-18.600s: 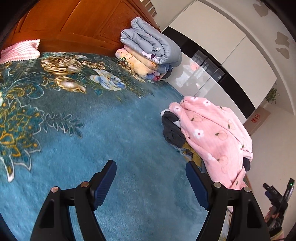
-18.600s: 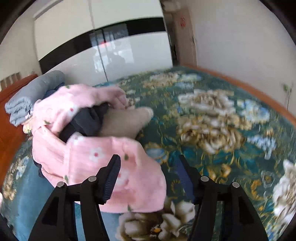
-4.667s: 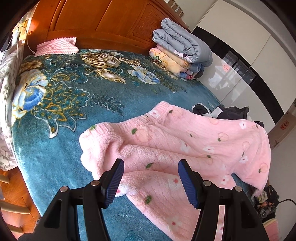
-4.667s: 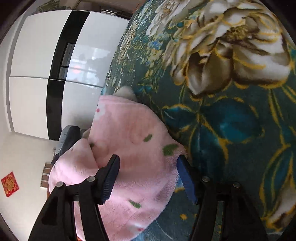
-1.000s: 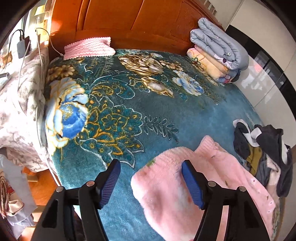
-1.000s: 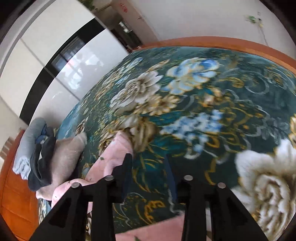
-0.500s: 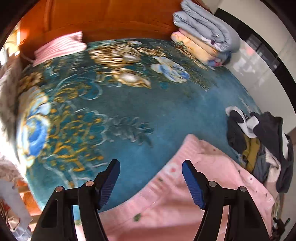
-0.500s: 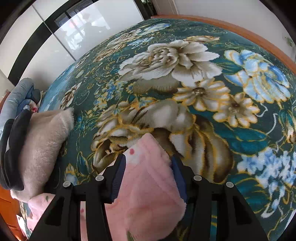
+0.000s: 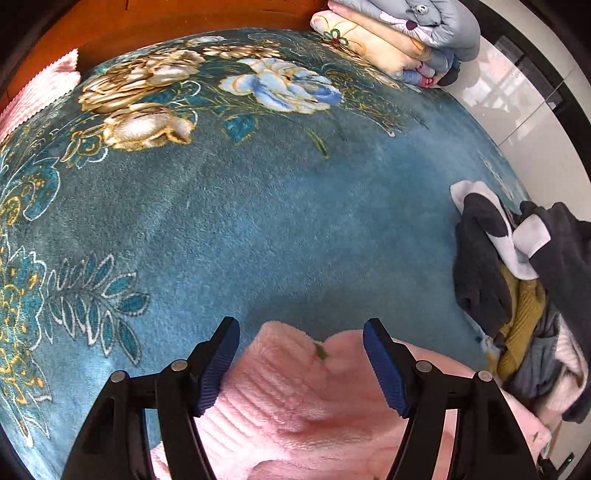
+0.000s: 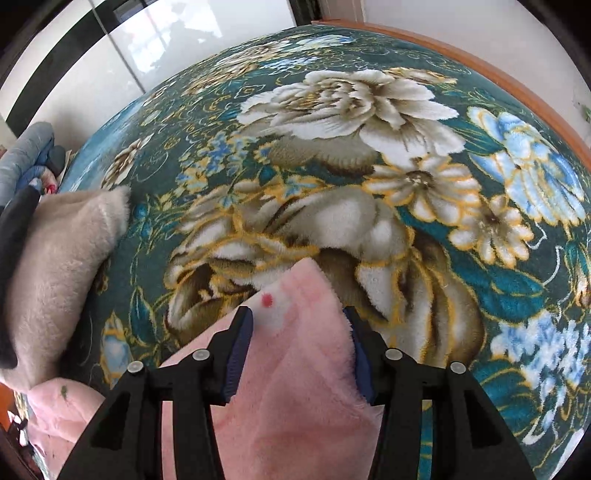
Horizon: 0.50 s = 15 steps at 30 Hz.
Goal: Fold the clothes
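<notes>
both tongs tip steeply down at the bed, their black frames rising from the bottom edge of each view.

the left tongs (image 9: 298, 360) stand wide, blue ribbed pads (image 9: 384, 365) either side of the ribbed cuff end of the pink fleece garment (image 9: 295, 406); the pads do not press on it. the cuff pokes up toward the middle of the frame and the cloth runs down and to the lower right.

the right tongs (image 10: 298, 350) stand narrow and their jaws are closing, with a pointed corner of the same pink garment (image 10: 295, 369) between them, the pads hard against its sides. that corner points toward the top of the frame, its length running down out of the bottom edge; a red dot sits near its tip.

the garment is soft, fuzzy, with small green and red marks. it lies on the plush bedspread (image 9: 277, 221), teal with big cream, gold and blue flowers. at the right edge of the left view is a heap of clothes (image 9: 517, 280), dark grey, white and mustard. at the upper right sits a stack of folded quilts (image 9: 399, 33) against the wooden headboard (image 9: 184, 22). at the left of the right view is a beige furry garment (image 10: 55, 266).
</notes>
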Tool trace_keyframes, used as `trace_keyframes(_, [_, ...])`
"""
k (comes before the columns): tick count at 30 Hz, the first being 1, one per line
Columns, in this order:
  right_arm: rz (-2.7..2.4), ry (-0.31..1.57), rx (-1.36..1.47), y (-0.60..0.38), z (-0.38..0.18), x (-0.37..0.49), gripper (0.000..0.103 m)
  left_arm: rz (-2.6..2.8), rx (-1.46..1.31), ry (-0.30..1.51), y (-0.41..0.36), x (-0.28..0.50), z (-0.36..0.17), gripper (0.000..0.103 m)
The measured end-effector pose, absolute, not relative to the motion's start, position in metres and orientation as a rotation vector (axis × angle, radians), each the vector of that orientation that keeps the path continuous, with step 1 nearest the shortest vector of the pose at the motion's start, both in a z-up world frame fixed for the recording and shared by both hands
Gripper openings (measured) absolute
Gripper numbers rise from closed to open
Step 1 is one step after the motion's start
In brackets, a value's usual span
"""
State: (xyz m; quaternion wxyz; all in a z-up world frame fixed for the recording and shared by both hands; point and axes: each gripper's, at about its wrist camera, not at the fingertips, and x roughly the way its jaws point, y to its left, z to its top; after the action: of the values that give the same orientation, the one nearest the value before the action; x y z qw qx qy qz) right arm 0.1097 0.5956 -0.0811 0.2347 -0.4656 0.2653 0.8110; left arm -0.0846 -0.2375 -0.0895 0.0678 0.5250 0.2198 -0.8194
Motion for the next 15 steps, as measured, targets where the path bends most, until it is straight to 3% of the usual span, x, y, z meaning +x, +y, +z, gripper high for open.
trace_keyframes(2, [2.224, 0.725, -1.264, 0.591, -0.078, 0.112, 0.017, -2.464, 1.587, 0.596, -0.229, -0.084, -0.092, 0.039])
trace_keyframes(7, [2.258, 0.729, -1.168, 0.58, -0.059, 0.125, 0.012, -2.567, 1.486, 0.439, -0.215, -0.068, -0.073, 0.025])
trace_keyframes(15, [2.447, 0.721, -0.638, 0.573, 0.066, 0.222, 0.011, -2.842, 1.156, 0.541, -0.257, -0.012, 0.04, 0.023])
